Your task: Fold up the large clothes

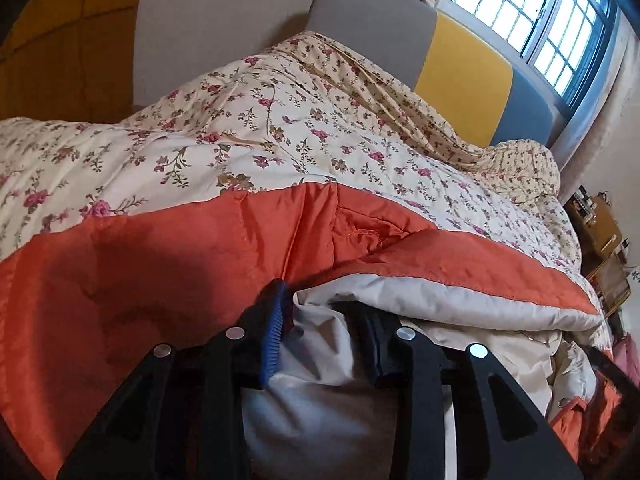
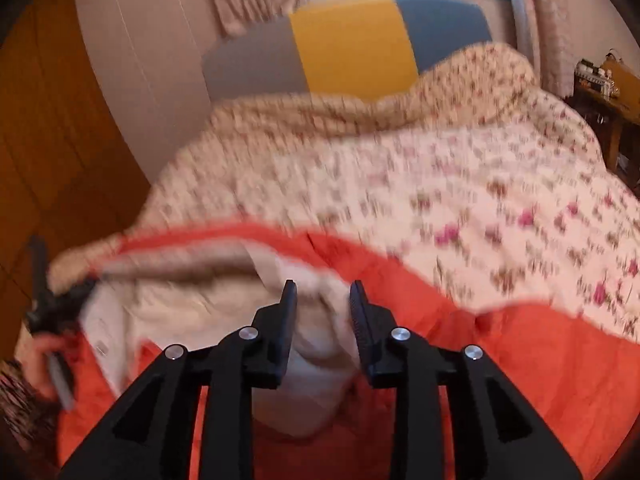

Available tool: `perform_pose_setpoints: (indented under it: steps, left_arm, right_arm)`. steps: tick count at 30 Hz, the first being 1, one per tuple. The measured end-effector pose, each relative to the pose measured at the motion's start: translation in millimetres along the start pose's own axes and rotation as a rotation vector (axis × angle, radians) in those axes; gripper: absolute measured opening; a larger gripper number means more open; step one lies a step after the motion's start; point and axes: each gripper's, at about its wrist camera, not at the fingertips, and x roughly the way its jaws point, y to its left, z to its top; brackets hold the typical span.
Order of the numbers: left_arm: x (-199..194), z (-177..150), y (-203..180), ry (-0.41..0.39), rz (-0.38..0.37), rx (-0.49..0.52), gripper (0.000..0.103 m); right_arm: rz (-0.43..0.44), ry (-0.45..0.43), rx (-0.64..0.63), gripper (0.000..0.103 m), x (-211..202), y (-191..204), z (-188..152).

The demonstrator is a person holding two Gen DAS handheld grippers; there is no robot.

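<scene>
Two grippers at work on one large orange garment with a cream lining, spread on a bed over one floral quilt.

Left wrist view: left gripper (image 1: 326, 316) pinching a bunch of the cream lining (image 1: 420, 300), blue-edged pads pressed into the cloth from both sides. Orange garment (image 1: 160, 264) lying across the near edge of the floral quilt (image 1: 240, 120), its orange border turned back so the lining shows. One headboard (image 1: 464, 68) in grey, yellow and blue panels behind; one barred window (image 1: 532, 12) above it.

Right wrist view, blurred: right gripper (image 2: 323, 304) with jaws narrowly parted and a fold of pale lining (image 2: 316, 344) bulging between them; probably gripped, though contact at the pads cannot be told for sure. Second gripper (image 2: 52, 308) visible far left at the same garment's edge (image 2: 500, 360), held in a hand (image 2: 40, 356).

Likely step: both edges taken up for a fold. Next move calls for lifting together, keeping the edge taut, and carrying it evenly across so the slippery shell lands flat.
</scene>
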Motion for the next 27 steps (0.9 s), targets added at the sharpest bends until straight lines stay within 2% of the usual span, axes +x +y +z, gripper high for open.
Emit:
perform_pose_setpoints:
  steps: [3,5,7,9,11,12,14,18,19,20,21,22,23,24,27]
  left_arm:
    - [0.8,-0.9,1.6,-0.003,-0.007,-0.004,0.035]
    - [0.8,-1.2,1.6,-0.006,-0.009,-0.005,0.035]
    - [0.8,-1.3,2.4,-0.007,-0.012,-0.006,0.035]
    - [0.7,-0.4,3.9,-0.007,-0.018,-0.012,0.035]
    - [0.0,-0.5,5.4,-0.008,-0.023,-0.015,0.035]
    - [0.1,-0.3,6.1,-0.008,-0.025,-0.017,0.035]
    - [0.8,0.5,7.9,-0.007,-0.036,-0.023,0.035]
    - [-11.3,-3.1,4.9,0.007,-0.040,-0.019,0.036]
    - [-19.1,-5.0,2.7,0.003,-0.035,-0.010,0.038]
    - [-29.9,-8.3,-0.2,-0.013,-0.023,-0.004,0.048]
    - [-46.3,-12.8,-3.5,-0.051,0.000,-0.003,0.054]
    - [-61.1,-16.8,-7.1,-0.096,-0.003,-0.006,0.063]
    - [-74.5,-19.7,-10.3,-0.136,-0.024,-0.012,0.067]
    - [-88.1,-20.9,-17.8,-0.168,-0.054,-0.011,0.067]
    - [-96.8,-16.5,-45.5,-0.186,-0.068,0.038,0.067]
  right_arm:
    - [0.024,-0.043,0.045,0.028,5.5,14.9,27.9]
    - [0.046,-0.020,0.061,0.028,27.1,29.0,41.5]
    - [0.044,0.026,0.046,0.028,49.7,42.5,41.0]
    - [0.047,0.093,0.031,0.029,68.3,51.5,28.4]
    - [0.006,0.196,-0.030,0.028,92.0,58.1,0.6]
    - [-0.003,0.213,-0.057,0.028,97.7,60.1,-11.2]
    - [-0.003,0.164,-0.086,0.028,97.6,60.0,-26.1]
    - [-0.010,0.160,-0.087,0.028,99.9,56.2,-28.3]
    - [-0.012,0.157,-0.088,0.028,100.6,56.7,-29.5]
    - [-0.012,0.154,-0.087,0.028,100.1,56.3,-30.4]
    - [-0.013,0.150,-0.087,0.028,99.9,57.0,-30.8]
    - [-0.015,0.147,-0.089,0.028,99.6,58.1,-31.1]
    - [-0.017,0.145,-0.091,0.028,99.7,58.2,-31.1]
    - [-0.018,0.143,-0.092,0.028,98.7,58.9,-30.3]
    - [-0.018,0.141,-0.093,0.028,97.9,58.7,-32.3]
